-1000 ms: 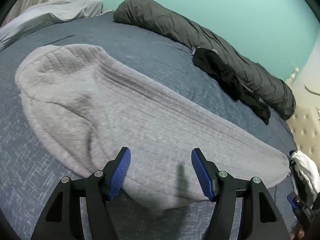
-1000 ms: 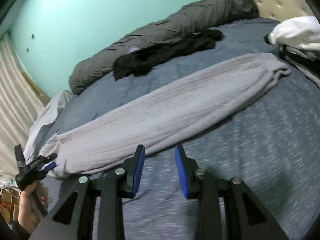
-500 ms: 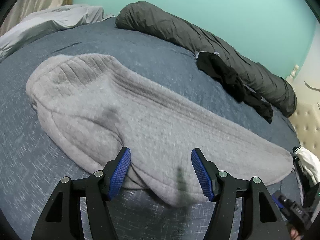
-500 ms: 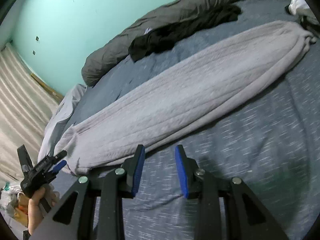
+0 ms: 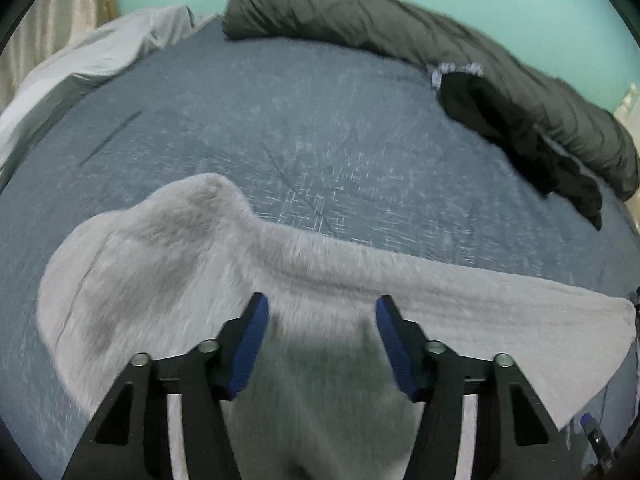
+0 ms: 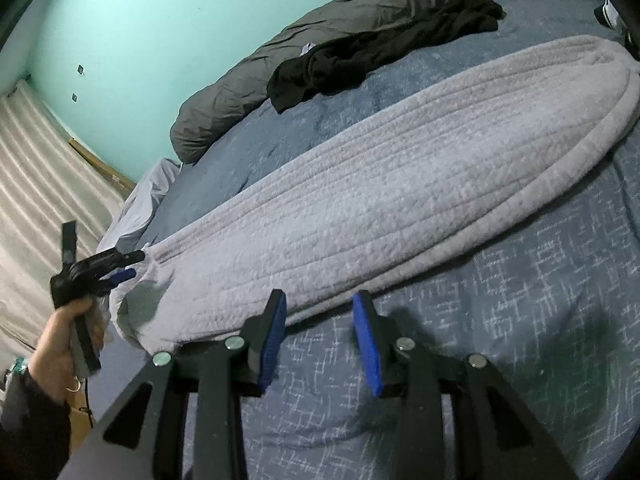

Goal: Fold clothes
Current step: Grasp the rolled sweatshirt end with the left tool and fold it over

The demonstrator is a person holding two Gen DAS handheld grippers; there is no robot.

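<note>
Looking down from the left wrist, the left gripper [image 5: 318,322] has just been narrowing its jaws around a raised fold of the grey garment [image 5: 168,264], which lies on the blue bedspread [image 5: 320,128]; whether the pads press it cannot be told. Across the right wrist view, the right gripper [image 6: 320,330] hovers with jaws slightly widened and empty at the garment's near edge, above the bedspread.

Home bedroom: bed [image 6: 520,320] with blue cover, dark rolled duvet [image 5: 400,28], teal wall [image 6: 160,40].

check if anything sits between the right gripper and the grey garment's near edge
Nothing visible does. The right gripper hangs over bare blue bedspread, with the grey garment just beyond its fingertips. The black clothing lies past it.
</note>
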